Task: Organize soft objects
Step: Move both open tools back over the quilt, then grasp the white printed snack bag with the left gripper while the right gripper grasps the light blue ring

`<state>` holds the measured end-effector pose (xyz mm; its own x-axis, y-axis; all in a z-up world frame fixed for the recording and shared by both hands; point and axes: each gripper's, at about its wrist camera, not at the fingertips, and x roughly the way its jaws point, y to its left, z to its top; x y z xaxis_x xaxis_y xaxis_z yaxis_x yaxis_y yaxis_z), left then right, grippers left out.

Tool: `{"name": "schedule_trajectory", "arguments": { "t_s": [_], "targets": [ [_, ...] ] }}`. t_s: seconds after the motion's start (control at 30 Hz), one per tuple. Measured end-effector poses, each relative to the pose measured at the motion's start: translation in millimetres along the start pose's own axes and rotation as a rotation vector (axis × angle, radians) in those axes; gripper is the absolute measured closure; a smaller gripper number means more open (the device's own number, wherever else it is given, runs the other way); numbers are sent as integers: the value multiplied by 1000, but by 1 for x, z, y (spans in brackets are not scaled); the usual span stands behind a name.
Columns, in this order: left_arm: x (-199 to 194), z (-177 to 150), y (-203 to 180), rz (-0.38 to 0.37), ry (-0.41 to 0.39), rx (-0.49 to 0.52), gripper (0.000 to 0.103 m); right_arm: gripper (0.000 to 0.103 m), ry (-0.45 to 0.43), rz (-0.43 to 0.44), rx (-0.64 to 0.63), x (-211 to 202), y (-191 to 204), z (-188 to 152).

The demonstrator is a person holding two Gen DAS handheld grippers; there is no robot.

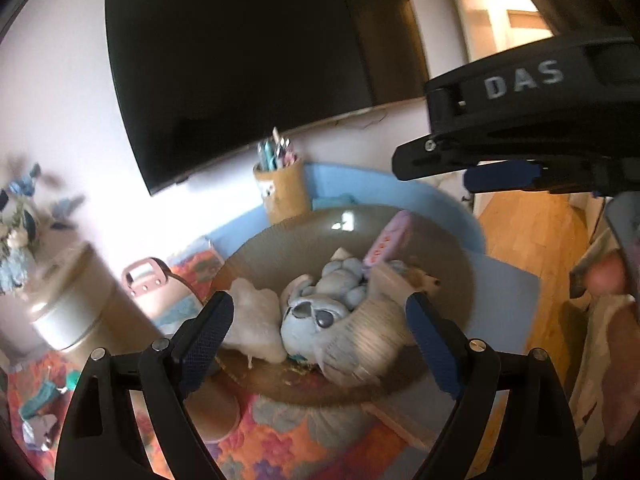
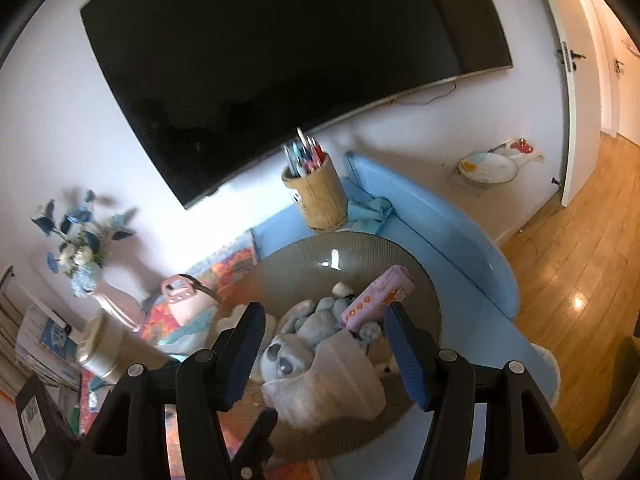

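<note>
Both wrist views angled down, close above the shared bowl point(image 1: 256, 248) point(image 2: 304, 256); television point(image 1: 248, 60) point(image 2: 280, 52) behind.

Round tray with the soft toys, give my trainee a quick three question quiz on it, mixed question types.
1. True or false: the left tool is shut on the grey plush toy.
2. What leans on the toys in the round tray? A) pink pencil case B) a book C) a mug
3. What stands just behind the tray, holding pens?

Key: 1 false, both tools are open; 2 A; 3 the bamboo pen holder.
</note>
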<state>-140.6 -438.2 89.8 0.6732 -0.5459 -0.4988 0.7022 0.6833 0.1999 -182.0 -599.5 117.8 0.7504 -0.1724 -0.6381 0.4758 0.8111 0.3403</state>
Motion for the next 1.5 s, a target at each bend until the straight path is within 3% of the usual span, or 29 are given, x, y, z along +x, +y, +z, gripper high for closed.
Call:
{"name": "schedule_trajectory", "arguments": {
  "t_s": [0.17, 0.3, 0.4, 0.5, 0.6, 0.73, 0.97, 1.03, 1.13, 1.23, 1.37, 1.5],
  "targets": [
    [-56, -12, 22, -83, -37, 4, 16, 43, -63, 67, -18, -42, 12, -20],
    [-91, -38, 61, -134, -10, -44, 15, 41, -114, 215, -113, -70, 37, -50],
    [-108, -62, 100, -85, 17, -84, 15, 39, -130, 344, -221, -81, 70, -74],
    [-121, -85, 148, 11, 41, -146, 15, 14, -133, 401, -358, -85, 120, -99],
    [-130, -105, 196, 103, 58, -225, 15, 13, -135, 458, -478, -84, 174, -121],
    [-140, -135, 271, 170, 100, -369, 14, 12, -85, 515, -556, -62, 238, -145],
    [-137, -212, 390, 354, 188, -673, 12, 12, 157, 504, -551, 37, 325, -188],
    [-131, -234, 412, 440, 225, -744, 13, 12, 216, 492, -572, 69, 349, -201],
    [-110, -265, 429, 482, 284, -780, 13, 12, 246, 434, -628, 106, 377, -222],
    [-97, -283, 431, 507, 310, -778, 13, 12, 277, 372, -681, 139, 399, -248],
    [-94, -283, 431, 475, 312, -780, 12, 12, 275, 281, -718, 163, 404, -268],
    [-79, -285, 433, 437, 400, -760, 12, 12, 297, 206, -708, 177, 401, -270]
  ]
}}
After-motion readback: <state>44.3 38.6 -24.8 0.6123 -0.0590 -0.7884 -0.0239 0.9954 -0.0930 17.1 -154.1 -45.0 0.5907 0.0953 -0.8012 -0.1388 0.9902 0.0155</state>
